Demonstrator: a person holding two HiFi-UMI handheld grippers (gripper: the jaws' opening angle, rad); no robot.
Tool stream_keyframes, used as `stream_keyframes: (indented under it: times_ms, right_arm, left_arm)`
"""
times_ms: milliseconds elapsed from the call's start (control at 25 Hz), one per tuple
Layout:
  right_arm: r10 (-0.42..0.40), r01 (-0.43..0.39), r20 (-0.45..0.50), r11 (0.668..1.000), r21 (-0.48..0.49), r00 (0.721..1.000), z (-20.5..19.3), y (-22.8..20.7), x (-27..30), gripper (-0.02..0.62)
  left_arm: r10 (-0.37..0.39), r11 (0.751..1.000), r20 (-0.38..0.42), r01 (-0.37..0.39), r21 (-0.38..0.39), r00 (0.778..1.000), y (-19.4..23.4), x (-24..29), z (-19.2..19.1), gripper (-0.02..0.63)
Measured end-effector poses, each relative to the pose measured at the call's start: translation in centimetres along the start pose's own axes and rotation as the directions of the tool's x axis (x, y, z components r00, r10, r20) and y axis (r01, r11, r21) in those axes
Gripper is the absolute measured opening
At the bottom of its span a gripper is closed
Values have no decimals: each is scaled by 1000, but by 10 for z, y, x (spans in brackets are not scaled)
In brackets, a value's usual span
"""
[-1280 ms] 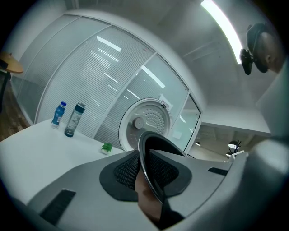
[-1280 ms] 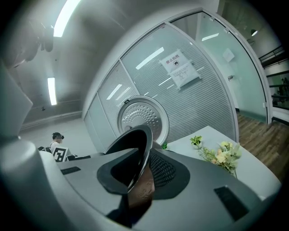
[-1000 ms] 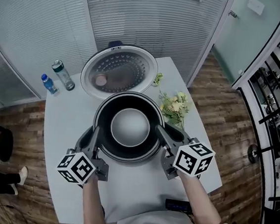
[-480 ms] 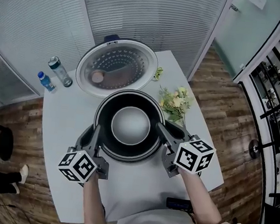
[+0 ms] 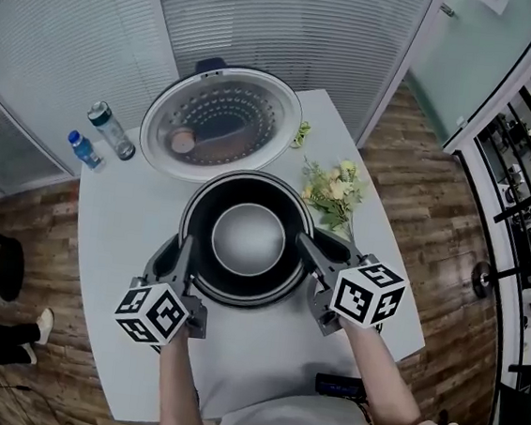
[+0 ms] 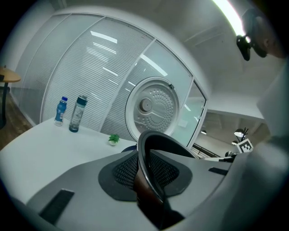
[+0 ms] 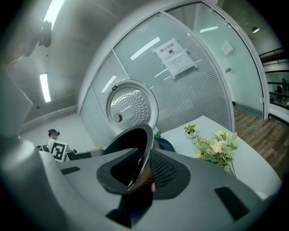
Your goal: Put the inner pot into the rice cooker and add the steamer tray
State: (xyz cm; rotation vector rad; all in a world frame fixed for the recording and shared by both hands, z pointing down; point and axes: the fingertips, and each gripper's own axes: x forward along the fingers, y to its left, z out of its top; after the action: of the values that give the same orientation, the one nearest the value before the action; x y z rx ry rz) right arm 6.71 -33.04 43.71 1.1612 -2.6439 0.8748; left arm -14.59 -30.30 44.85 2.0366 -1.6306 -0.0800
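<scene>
The dark inner pot (image 5: 244, 238), silvery at its bottom, hangs over the rice cooker body, which it almost wholly hides. My left gripper (image 5: 183, 264) is shut on the pot's left rim (image 6: 143, 153), one pad inside and one outside. My right gripper (image 5: 310, 254) is shut on the right rim (image 7: 145, 149) in the same way. The cooker's round perforated lid (image 5: 221, 122) stands open behind the pot and also shows in the left gripper view as the lid (image 6: 152, 108) and in the right gripper view as the lid (image 7: 131, 108). No steamer tray shows.
Two bottles (image 5: 112, 130) (image 5: 82, 148) stand at the white table's far left. A flower bunch (image 5: 335, 193) lies right of the pot, a small green plant (image 5: 302, 135) behind it. A dark flat object (image 5: 340, 386) sits near the table's near edge.
The pot, held at both sides, has come down slightly. Both grips look the same as before.
</scene>
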Motion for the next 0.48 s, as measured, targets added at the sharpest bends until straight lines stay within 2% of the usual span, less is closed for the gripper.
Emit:
stream_keyframes:
  times_ms: [120, 480]
  right_arm:
    - [-8, 8, -19, 1000, -13, 1000, -4, -2, 2, 91]
    - [-35, 28, -90, 997, -79, 995, -11, -10, 8, 104]
  left_arm:
    - [22, 999, -14, -21, 24, 1000, 1, 2, -4, 77]
    - [21, 998, -44, -18, 60, 999, 1, 6, -6, 83]
